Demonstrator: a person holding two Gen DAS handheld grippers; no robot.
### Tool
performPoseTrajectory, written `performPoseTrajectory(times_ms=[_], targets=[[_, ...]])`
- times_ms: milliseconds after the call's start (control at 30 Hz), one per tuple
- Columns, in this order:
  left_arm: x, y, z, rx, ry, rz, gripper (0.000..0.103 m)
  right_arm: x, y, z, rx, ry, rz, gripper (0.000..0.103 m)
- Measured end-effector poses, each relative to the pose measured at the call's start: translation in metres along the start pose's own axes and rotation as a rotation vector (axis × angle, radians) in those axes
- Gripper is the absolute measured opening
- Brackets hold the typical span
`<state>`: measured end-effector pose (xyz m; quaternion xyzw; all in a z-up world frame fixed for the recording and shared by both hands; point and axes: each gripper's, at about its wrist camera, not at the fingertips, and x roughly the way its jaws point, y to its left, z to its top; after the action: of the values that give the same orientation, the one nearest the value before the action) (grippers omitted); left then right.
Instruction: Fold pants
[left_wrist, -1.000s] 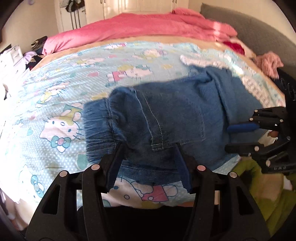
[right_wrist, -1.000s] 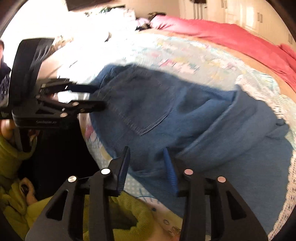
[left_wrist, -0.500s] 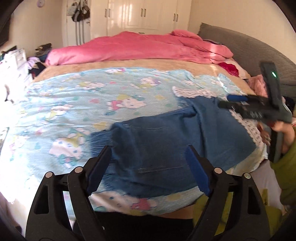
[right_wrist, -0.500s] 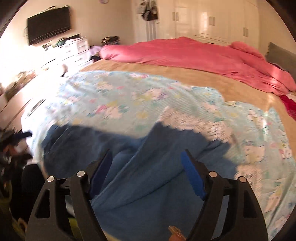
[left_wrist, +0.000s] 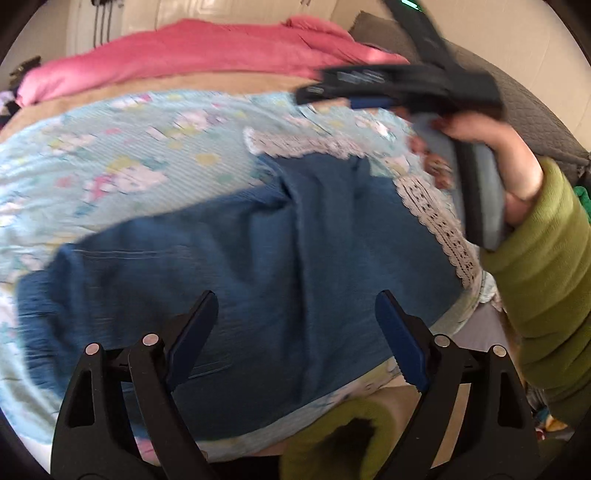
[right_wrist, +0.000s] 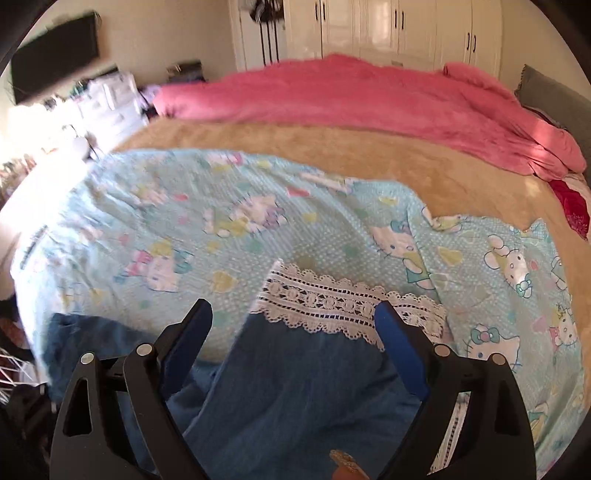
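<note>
The blue denim pants (left_wrist: 266, 258) lie flat on the near part of a light blue Hello Kitty sheet (left_wrist: 122, 155) on the bed. My left gripper (left_wrist: 295, 332) is open and empty, held above the pants' middle. My right gripper (right_wrist: 293, 339) is open and empty, above the pants' far end (right_wrist: 295, 387) by the sheet's white lace edge (right_wrist: 343, 302). The right gripper also shows at the upper right of the left wrist view (left_wrist: 369, 96), raised above the sheet.
A pink duvet (right_wrist: 369, 99) lies along the far side of the bed over a tan blanket (right_wrist: 332, 147). A grey headboard (left_wrist: 535, 122) is at the right. White wardrobes (right_wrist: 388, 29) and cluttered drawers (right_wrist: 103, 99) stand behind.
Both grippers have let go of the pants, opened wide and lifted away. The pants now lie spread flat. The right gripper has swung up towards the far end of the pants.
</note>
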<state>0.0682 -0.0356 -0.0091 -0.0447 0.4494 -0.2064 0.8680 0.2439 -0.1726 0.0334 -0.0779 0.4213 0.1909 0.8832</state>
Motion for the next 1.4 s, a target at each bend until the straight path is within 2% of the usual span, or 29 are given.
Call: performPoseTrajectory(times_ms=[100,167,267,333,367,400,433,467,500,533,567,600,633,833,967,1033,1133,1400], targets=[[0.022,-0.009,0.002,0.021,0.038,-0.011,0.067,0.036,0.009,0.008,-0.019,0.067,-0.008,0.089],[0.031,-0.011,0.003,0.023,0.054,-0.016,0.059,0.055,0.017,0.012,-0.034,0.104,-0.050,0.089],[0.038,-0.009,0.005,0.014,0.057,-0.035,0.048,0.083,0.027,0.018,-0.062,0.132,-0.046,0.089],[0.045,-0.009,0.004,0.024,0.072,-0.028,0.026,0.099,0.025,0.021,-0.047,0.153,-0.069,0.089],[0.049,-0.008,0.004,0.030,0.082,-0.025,0.022,0.109,0.024,0.022,-0.036,0.161,-0.089,0.089],[0.052,-0.009,0.002,0.036,0.089,-0.033,0.015,0.116,0.022,0.023,-0.030,0.165,-0.099,0.084],[0.054,-0.009,0.001,0.039,0.096,-0.044,0.014,0.123,0.020,0.023,-0.025,0.167,-0.112,0.078],[0.056,-0.009,-0.001,0.042,0.098,-0.052,0.014,0.126,0.017,0.023,-0.017,0.170,-0.123,0.059],[0.057,-0.009,-0.002,0.045,0.097,-0.055,0.014,0.129,0.013,0.022,0.001,0.172,-0.124,0.045],[0.058,-0.009,-0.004,0.048,0.096,-0.059,0.014,0.129,0.008,0.021,0.025,0.170,-0.100,0.042],[0.058,-0.008,-0.004,0.048,0.094,-0.064,0.014,0.124,0.002,0.020,0.057,0.159,-0.079,0.032],[0.058,-0.008,-0.005,0.048,0.091,-0.070,0.014,0.117,-0.002,0.019,0.074,0.144,-0.070,0.017],[0.056,-0.007,-0.006,0.048,0.087,-0.080,0.014,0.109,-0.006,0.018,0.084,0.125,-0.060,0.012],[0.044,-0.003,-0.013,0.044,0.071,-0.095,0.020,0.028,-0.053,-0.002,0.195,-0.016,-0.062,0.010],[0.036,0.001,-0.017,0.052,0.052,-0.057,0.020,-0.026,-0.087,-0.027,0.277,-0.081,-0.069,0.010],[0.034,0.001,-0.019,0.060,0.047,-0.039,0.015,-0.049,-0.101,-0.042,0.316,-0.103,-0.062,0.010],[0.038,0.000,-0.018,0.096,0.030,-0.009,0.001,-0.075,-0.114,-0.064,0.345,-0.117,-0.061,0.010],[0.020,-0.014,-0.021,0.186,0.004,0.020,0.000,-0.127,-0.139,-0.142,0.428,-0.096,-0.055,0.010]])
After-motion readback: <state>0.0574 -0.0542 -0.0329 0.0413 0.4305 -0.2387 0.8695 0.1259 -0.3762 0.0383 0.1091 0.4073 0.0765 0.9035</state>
